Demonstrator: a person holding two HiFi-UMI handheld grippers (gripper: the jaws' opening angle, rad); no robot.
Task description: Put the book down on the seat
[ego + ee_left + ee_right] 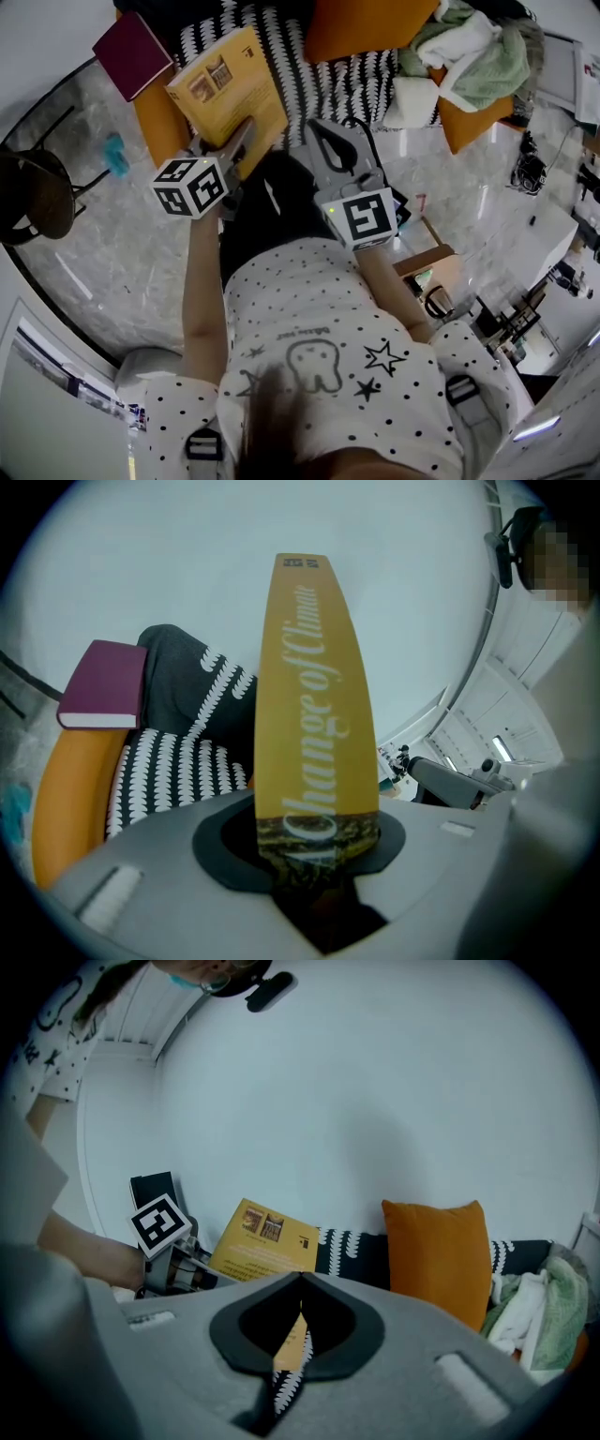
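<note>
While the left hand-held gripper (pixel 319 850) is clamped on the bottom end of the yellow book (pixel 228 89), the book hangs in the upper left of the head view. It is over the black-and-white patterned seat (pixel 328 80) and not yet resting on it. I judge it a light paperback whose covers flex and may be slick, so a grip at the spine, its stiffest part, suits it. The right hand-held gripper (pixel 298 1283) has its jaws together and holds nothing.
</note>
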